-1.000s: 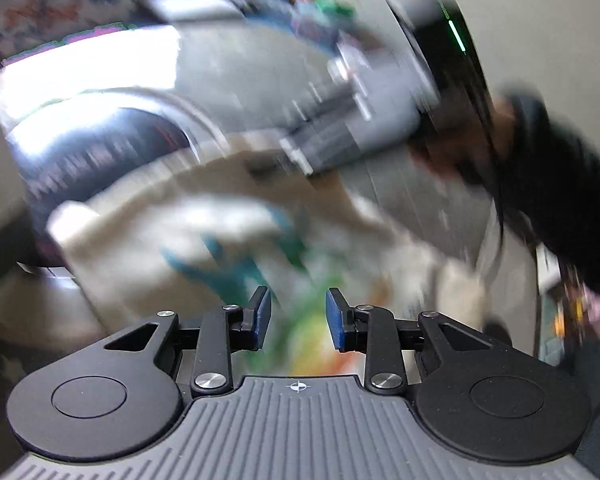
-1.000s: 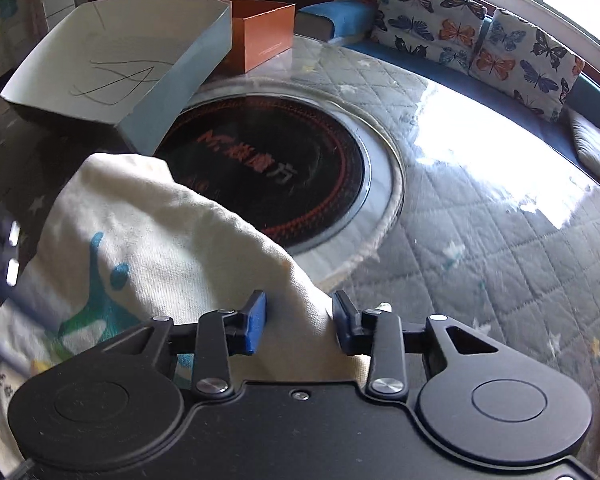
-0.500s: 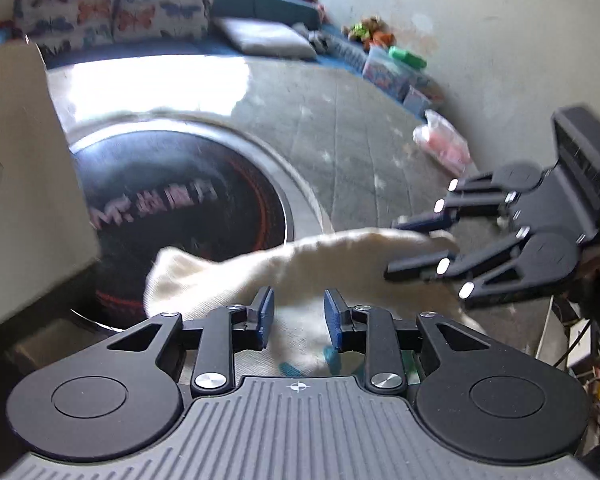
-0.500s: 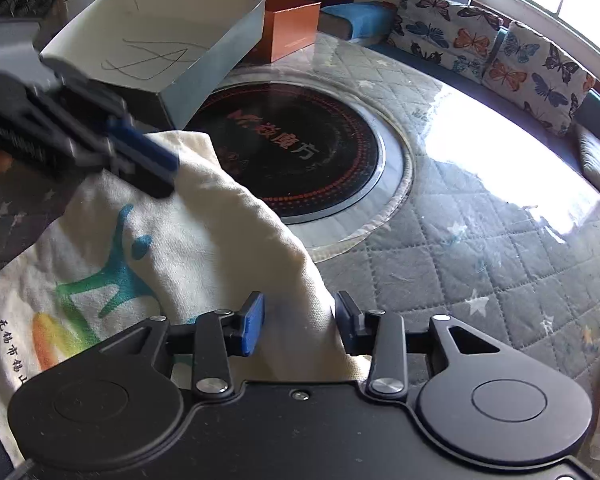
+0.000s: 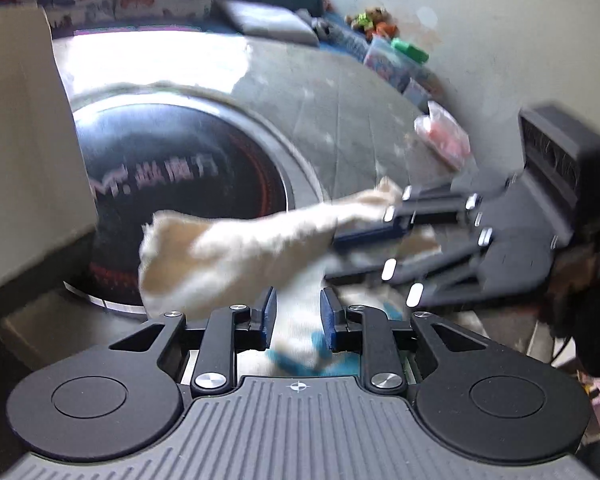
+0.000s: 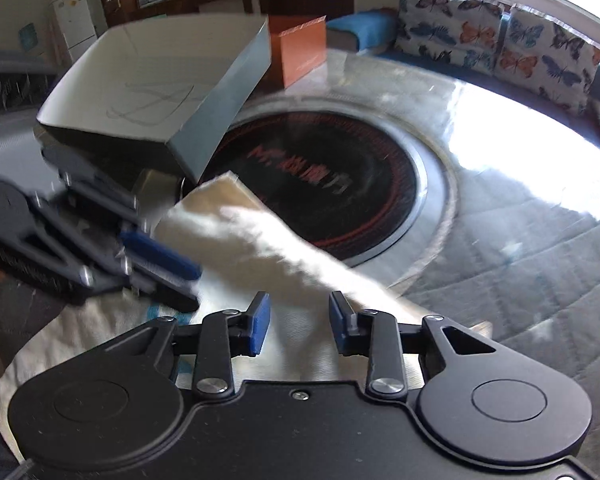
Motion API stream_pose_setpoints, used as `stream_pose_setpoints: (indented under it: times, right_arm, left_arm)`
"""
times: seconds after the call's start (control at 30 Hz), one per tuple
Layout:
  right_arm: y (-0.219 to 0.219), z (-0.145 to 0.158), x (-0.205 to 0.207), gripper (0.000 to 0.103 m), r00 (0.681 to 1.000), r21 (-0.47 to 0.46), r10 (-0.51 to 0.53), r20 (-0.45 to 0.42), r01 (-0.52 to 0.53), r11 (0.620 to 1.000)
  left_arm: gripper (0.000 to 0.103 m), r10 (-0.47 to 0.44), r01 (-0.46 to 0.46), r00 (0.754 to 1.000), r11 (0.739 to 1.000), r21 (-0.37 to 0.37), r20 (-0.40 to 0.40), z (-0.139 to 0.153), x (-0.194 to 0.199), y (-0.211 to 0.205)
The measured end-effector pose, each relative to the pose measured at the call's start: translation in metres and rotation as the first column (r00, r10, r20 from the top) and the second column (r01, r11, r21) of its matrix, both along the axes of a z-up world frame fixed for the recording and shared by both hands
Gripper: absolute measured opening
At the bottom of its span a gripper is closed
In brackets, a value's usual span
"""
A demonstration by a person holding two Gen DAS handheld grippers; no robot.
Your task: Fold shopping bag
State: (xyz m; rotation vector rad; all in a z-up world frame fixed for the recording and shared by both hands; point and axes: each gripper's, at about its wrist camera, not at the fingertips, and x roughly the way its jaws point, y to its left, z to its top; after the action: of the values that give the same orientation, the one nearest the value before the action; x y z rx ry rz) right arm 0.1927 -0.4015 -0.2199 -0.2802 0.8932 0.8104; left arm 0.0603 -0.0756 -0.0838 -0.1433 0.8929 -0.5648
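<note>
The cream shopping bag (image 6: 260, 236) with a blue and green print lies bunched on the quilted table. A ridge of its cloth rises like a tent into my right gripper (image 6: 299, 322). Its jaws are closing, and the cloth fills the gap between the blue pads. In the left wrist view the bag (image 5: 236, 256) stretches from a loose corner up to the right gripper (image 5: 332, 260), which pinches it. My left gripper (image 5: 297, 320) has printed cloth filling the narrow gap between its pads. From the right wrist the left gripper (image 6: 194, 284) sits low on the bag's left part. Both views are blurred.
A round black cooktop (image 6: 320, 184) with red characters is set into the table just beyond the bag. A tilted grey-white cardboard box (image 6: 152, 92) overhangs its left side, with an orange box (image 6: 300, 52) behind. Butterfly cushions (image 6: 500, 28) line the far bench. A pink plastic bag (image 5: 440, 140) lies at the table's edge.
The left gripper has swung round and come down onto the bag, nearer the right gripper. The right gripper's jaws have narrowed a little and the cloth ridge is pulled tauter.
</note>
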Motion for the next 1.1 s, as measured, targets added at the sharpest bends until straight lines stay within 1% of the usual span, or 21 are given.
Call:
stream_pose_setpoints:
  times: [0.07,0.1,0.17,0.23,0.3,0.37,0.43,0.47,0.6,0.7,0.77,0.83,0.9,1.0,1.07,1.1]
  right_arm:
    - [0.005,0.000,-0.003,0.035,1.000,-0.017,0.015,0.024,-0.015,1.000]
    - [0.006,0.002,-0.003,0.035,1.000,-0.010,0.014,0.022,-0.014,1.000]
    - [0.005,0.005,-0.001,0.035,1.000,0.014,-0.007,0.026,0.006,1.000]
    - [0.003,0.001,0.003,0.034,0.999,0.016,-0.026,0.018,0.026,1.000]
    - [0.001,-0.003,0.005,0.033,0.999,0.026,-0.042,0.015,0.041,0.999]
    - [0.000,-0.002,0.003,0.033,0.999,0.014,-0.041,0.026,0.041,0.999]
    - [-0.003,-0.001,0.000,0.033,0.998,-0.013,-0.052,0.042,0.053,0.999]
    - [-0.005,-0.001,-0.001,0.033,0.997,-0.024,-0.057,0.049,0.058,0.998]
    - [-0.026,0.000,-0.005,0.033,0.993,-0.050,-0.099,0.058,0.102,0.994]
    - [-0.044,-0.001,-0.009,0.033,0.987,-0.073,-0.143,0.072,0.148,0.986]
    - [-0.056,-0.002,-0.010,0.033,0.981,-0.071,-0.178,0.073,0.183,0.981]
    - [-0.064,-0.004,-0.008,0.033,0.977,-0.045,-0.205,0.054,0.208,0.977]
    - [-0.063,-0.005,-0.007,0.033,0.977,-0.044,-0.206,0.059,0.209,0.977]
    - [-0.056,-0.004,-0.007,0.036,0.977,-0.065,-0.199,0.076,0.204,0.977]
    - [-0.053,-0.002,-0.010,0.038,0.982,-0.070,-0.177,0.071,0.182,0.981]
    - [-0.053,0.000,-0.014,0.040,0.985,-0.066,-0.162,0.064,0.166,0.984]
  left_arm:
    - [0.025,0.024,-0.025,0.999,0.999,0.032,0.028,0.001,0.005,-0.003]
    - [0.025,0.034,-0.035,0.999,0.999,0.030,0.028,0.000,0.008,-0.003]
    - [0.025,0.046,-0.046,0.999,0.999,0.008,0.020,-0.004,0.015,-0.004]
    - [0.025,0.056,-0.056,0.998,0.998,0.013,0.013,-0.009,0.021,-0.007]
    - [0.024,0.070,-0.070,0.997,0.997,0.026,-0.015,-0.018,0.028,-0.010]
    - [0.022,0.084,-0.084,0.996,0.996,0.018,-0.012,-0.019,0.031,-0.009]
    - [0.014,0.102,-0.102,0.995,0.995,0.010,-0.020,-0.020,0.033,-0.007]
    - [0.014,0.108,-0.108,0.994,0.994,0.006,-0.024,-0.021,0.033,-0.005]
    - [0.014,0.093,-0.093,0.996,0.996,0.001,-0.015,-0.022,0.027,0.000]
    - [0.014,0.079,-0.079,0.997,0.997,0.024,-0.009,-0.020,0.021,0.000]
    - [0.014,0.063,-0.063,0.998,0.997,0.046,0.004,-0.018,0.016,-0.001]
    - [0.014,0.055,-0.056,0.998,0.997,0.060,0.008,-0.017,0.013,-0.001]
    - [0.017,0.046,-0.047,0.999,0.996,0.077,0.005,-0.014,0.007,-0.004]
    - [0.020,0.002,-0.005,1.000,0.995,0.098,0.030,-0.006,-0.010,-0.009]
    - [0.023,-0.029,0.024,0.999,0.993,0.113,0.045,-0.002,-0.022,-0.013]
    - [0.024,-0.048,0.042,0.998,0.992,0.120,0.051,0.000,-0.029,-0.015]
